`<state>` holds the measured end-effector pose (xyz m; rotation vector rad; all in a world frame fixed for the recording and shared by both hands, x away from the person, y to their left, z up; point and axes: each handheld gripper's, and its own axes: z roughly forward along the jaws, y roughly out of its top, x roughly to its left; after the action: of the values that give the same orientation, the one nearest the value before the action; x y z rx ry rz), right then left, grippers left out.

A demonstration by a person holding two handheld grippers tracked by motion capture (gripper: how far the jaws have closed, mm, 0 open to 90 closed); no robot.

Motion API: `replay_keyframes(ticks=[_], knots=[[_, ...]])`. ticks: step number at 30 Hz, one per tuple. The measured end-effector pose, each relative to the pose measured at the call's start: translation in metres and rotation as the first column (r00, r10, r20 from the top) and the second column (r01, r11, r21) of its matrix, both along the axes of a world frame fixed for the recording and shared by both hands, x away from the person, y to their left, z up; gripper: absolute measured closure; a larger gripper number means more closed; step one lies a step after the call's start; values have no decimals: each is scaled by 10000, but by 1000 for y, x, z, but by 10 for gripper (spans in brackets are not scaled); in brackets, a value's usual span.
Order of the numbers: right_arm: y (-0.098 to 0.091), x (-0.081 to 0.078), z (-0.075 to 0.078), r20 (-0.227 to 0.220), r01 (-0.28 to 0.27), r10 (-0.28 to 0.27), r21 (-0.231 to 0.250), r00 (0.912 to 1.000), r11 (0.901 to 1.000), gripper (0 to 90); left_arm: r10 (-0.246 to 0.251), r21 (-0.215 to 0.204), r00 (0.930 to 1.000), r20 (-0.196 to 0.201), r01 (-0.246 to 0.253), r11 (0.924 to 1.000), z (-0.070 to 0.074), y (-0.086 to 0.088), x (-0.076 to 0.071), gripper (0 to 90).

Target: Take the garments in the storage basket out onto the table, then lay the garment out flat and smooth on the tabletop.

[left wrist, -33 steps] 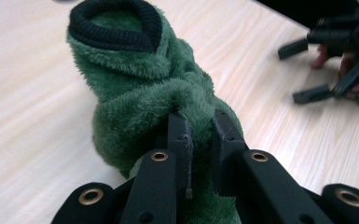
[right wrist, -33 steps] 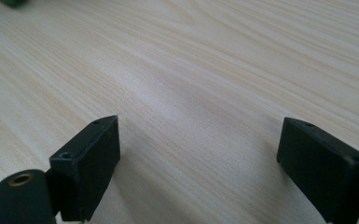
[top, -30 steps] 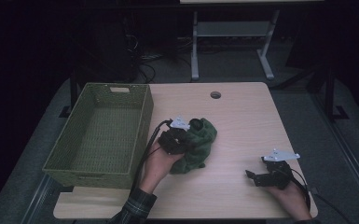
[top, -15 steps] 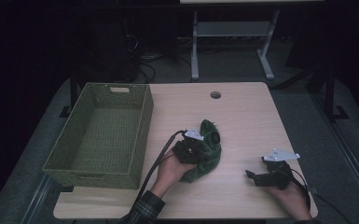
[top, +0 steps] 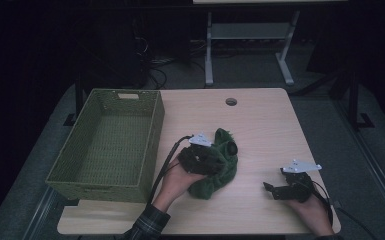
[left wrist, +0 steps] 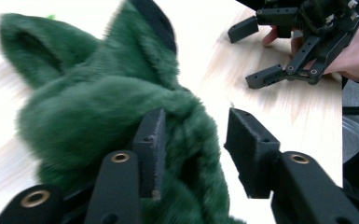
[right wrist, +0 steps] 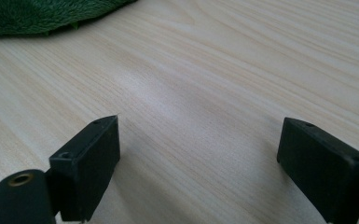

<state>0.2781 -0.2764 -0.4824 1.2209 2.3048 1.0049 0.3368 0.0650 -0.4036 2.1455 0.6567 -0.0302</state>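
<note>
The fluffy dark green plush toy (top: 215, 165) lies mid-table, directly under the left gripper (left wrist: 193, 140), whose jaws have just been opening, about halfway, pads off the fur. The right gripper (top: 274, 191) rests wide open, empty, well apart to its right.

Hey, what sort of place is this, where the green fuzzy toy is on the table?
Probably a lab or office workroom: a light wooden desk with a cable hole, loose cables on a carpeted floor, and another desk's metal frame behind.
</note>
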Motion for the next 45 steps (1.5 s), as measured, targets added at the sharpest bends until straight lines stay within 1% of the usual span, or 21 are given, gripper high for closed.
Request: replay_keyframes(ticks=[4,7,9,11,16,17,19,22,26,28,30,31,32,34,37,38,39,42,43,44,45], knots=[[0,0,0,18,20,-20,-8,10000,10000,134,224,-101,9996,141,-222,9997,3,13,1,515],[1,-1,3,-196,114,-116,-86,9997,9999,150,349,-85,9992,188,-347,9994,3,20,0,515],[2,-2,5,-270,45,-47,-69,9996,10000,175,421,-57,9989,208,-420,9991,3,23,-1,515],[4,-4,8,-153,-30,31,58,9999,10000,196,469,-38,9986,246,-469,9989,2,26,-2,515],[11,-8,17,-78,-341,346,544,9994,9979,232,574,-103,9978,321,-571,9983,5,31,-4,481],[13,-9,19,-77,-432,437,605,9990,9972,246,593,-87,9976,356,-590,9982,6,33,-4,474],[19,-10,22,-43,-652,657,751,9978,9950,281,707,-201,9966,418,-699,9974,8,36,-3,467],[28,-11,29,0,-1035,1040,940,9946,9902,352,835,-289,9954,475,-822,9962,10,41,-3,467],[43,-13,38,111,-1606,1605,1268,9870,9788,430,998,-360,9934,563,-978,9945,12,46,-2,465],[53,-13,43,196,-1962,1954,1433,9805,9700,470,1029,-370,9928,621,-1007,9942,13,48,-1,465],[62,-14,47,152,-2240,2245,1603,9744,9613,500,1092,-413,9921,619,-1068,9934,13,48,-1,465],[67,-13,48,230,-2430,2425,1626,9699,9563,511,1094,-407,9920,626,-1070,9934,13,48,0,465],[70,-13,50,197,-2526,2529,1663,9673,9532,524,1123,-405,9917,634,-1098,9931,13,48,0,465],[81,-12,53,264,-2859,2857,1704,9580,9430,543,1099,-367,9914,707,-1075,9935,13,49,0,465],[94,-10,57,261,-3185,3194,1876,9473,9292,576,1146,-386,9905,757,-1119,9930,14,50,1,465],[97,-9,58,249,-3275,3288,1875,9441,9261,588,1191,-396,9902,725,-1165,9924,14,50,1,465],[101,-8,59,280,-3403,3413,1881,9395,9213,602,1206,-406,9901,718,-1180,9922,13,50,1,465],[111,-5,62,298,-3622,3642,2084,9308,9085,638,1180,-399,9902,741,-1153,9925,12,49,2,465],[114,-3,63,368,-3727,3738,2130,9268,9032,646,1177,-398,9903,740,-1150,9926,12,49,2,465],[117,-2,63,354,-3765,3782,2173,9250,9005,653,1183,-401,9902,744,-1156,9925,12,49,1,465],[121,-1,63,337,-3870,3892,2147,9206,8968,660,1175,-398,9902,761,-1148,9926,12,49,1,465]])
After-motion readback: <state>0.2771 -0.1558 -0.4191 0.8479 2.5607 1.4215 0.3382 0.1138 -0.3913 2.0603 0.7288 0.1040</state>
